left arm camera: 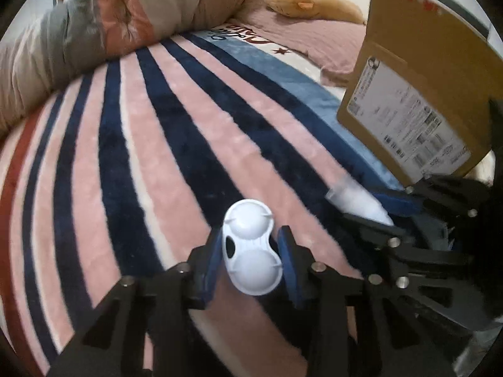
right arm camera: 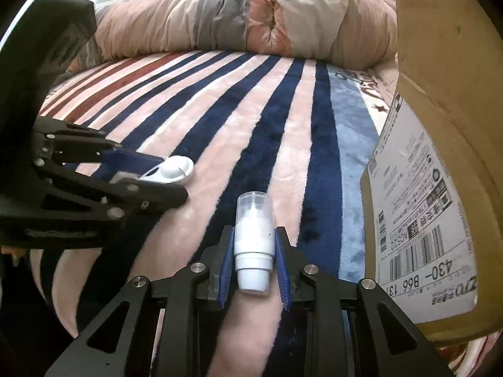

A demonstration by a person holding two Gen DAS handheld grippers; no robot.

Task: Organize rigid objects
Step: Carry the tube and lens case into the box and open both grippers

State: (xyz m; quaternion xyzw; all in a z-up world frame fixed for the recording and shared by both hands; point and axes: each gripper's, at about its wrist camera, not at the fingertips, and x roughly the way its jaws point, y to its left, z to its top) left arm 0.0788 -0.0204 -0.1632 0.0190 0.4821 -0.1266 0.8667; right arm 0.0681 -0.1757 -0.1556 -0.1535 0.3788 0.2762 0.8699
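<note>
Wide striped blanket (left arm camera: 157,163) across the bed, open toward the rolled duvet (right arm camera: 220,25) along the far edge. Cardboard box (right arm camera: 440,157) crowding the right edge. Left tool (left arm camera: 251,251) clamped on a white double-domed case (left arm camera: 250,248), held above the stripes. Right tool (right arm camera: 254,251) closed on a small white pump bottle (right arm camera: 254,235) with clear cap, beside the box.

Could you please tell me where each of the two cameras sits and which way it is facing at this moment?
Left wrist: sits behind the left gripper, looking down along its fingers at the white double-cup case it holds; the right gripper shows at right.
Right wrist: sits behind the right gripper, aimed at the white pump bottle it grips; the left gripper shows at left.
Shared: striped blanket, cardboard box, rolled bedding.
</note>
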